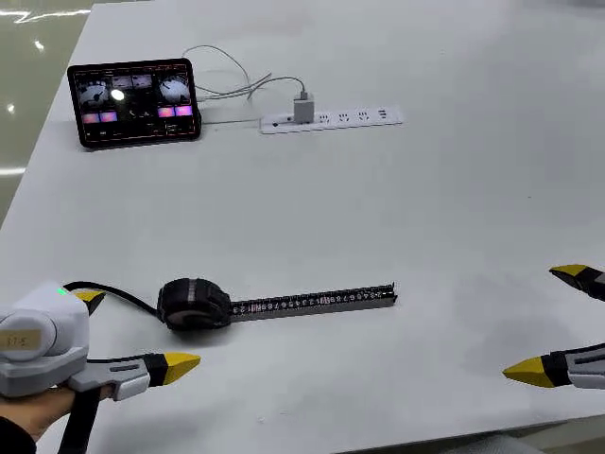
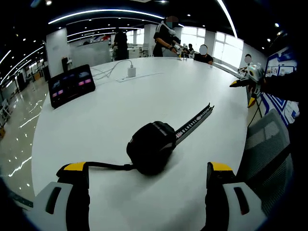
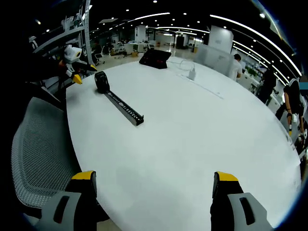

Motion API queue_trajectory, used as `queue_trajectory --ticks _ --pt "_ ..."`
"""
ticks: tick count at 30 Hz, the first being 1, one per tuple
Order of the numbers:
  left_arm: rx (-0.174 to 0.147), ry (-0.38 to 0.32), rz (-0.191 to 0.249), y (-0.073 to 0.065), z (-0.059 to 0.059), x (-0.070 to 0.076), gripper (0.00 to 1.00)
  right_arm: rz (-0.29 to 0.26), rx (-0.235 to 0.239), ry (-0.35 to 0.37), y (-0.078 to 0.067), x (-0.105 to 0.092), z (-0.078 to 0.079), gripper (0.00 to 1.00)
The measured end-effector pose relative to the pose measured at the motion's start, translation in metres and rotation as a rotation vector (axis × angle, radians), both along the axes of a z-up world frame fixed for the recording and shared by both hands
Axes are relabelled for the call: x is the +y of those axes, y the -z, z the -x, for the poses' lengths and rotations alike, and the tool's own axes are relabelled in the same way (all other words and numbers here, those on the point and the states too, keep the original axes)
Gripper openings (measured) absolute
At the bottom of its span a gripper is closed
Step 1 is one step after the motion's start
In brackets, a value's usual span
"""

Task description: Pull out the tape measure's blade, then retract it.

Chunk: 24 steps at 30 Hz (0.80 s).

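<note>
- On the white table [image 1: 378, 208], toward its front left, we see the tape measure [image 1: 194, 304] lying with its black case just ahead of our left gripper [image 1: 142, 331].
- We see the blade [image 1: 312, 303] partly drawn out. It lies flat on the table and runs from the case toward the right in the head view, ending in a small hook.
- In the left gripper view the case sits centred just beyond the gap between the two yellow-tipped jaws, and the blade points away to the upper right.
- Our left gripper is spread wide and grips nothing. Neither jaw rests on the case.
- A thin black strap [image 1: 113, 291] runs from the case back to one jaw of the left gripper. We cannot tell whether it touches that jaw.
- Our right gripper [image 1: 546, 322] hovers at the table's front right, well apart from the end of the blade.
- Its jaws are also spread wide, with bare table between them in the right gripper view and nothing held.
- At the far side of the table we see a tablet [image 1: 135, 102] with a lit screen. Beside it lies a white power strip [image 1: 331, 119] with a charger [image 1: 303, 107] plugged in.
</note>
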<state>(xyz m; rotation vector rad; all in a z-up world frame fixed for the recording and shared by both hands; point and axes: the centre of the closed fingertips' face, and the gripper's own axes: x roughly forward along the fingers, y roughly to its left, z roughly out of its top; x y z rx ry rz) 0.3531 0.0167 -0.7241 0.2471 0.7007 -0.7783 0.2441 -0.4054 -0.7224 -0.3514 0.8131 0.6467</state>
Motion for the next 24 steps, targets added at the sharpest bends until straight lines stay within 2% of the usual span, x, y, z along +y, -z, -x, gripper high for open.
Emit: queue_trajectory --ticks 4,6,8,10,15,22,24 --pt "0.003 -0.026 0.016 -0.001 -0.003 -0.005 0.99 0.008 0.000 -0.019 -0.002 0.004 -0.008 0.99" --pt "-0.010 -0.045 0.011 -0.001 -0.007 -0.006 0.99 0.000 0.011 -0.030 -0.002 0.008 -0.010 0.99" --pt "-0.009 -0.052 0.009 0.001 -0.010 -0.009 0.99 0.010 0.017 -0.048 -0.003 0.011 -0.012 0.99" --pt "0.001 -0.056 0.009 0.002 -0.010 -0.013 0.99 0.019 0.021 -0.059 -0.003 0.013 -0.014 0.99" --pt "-0.005 -0.057 0.000 0.005 -0.012 -0.020 0.99 0.037 0.031 -0.082 -0.001 0.014 -0.021 0.99" --pt "0.008 -0.102 0.026 0.007 -0.015 -0.026 0.99 0.062 0.047 -0.148 0.002 0.020 -0.031 0.99" --pt "0.004 -0.109 0.022 0.008 -0.017 -0.029 0.99 0.063 0.049 -0.162 0.001 0.024 -0.035 0.99"
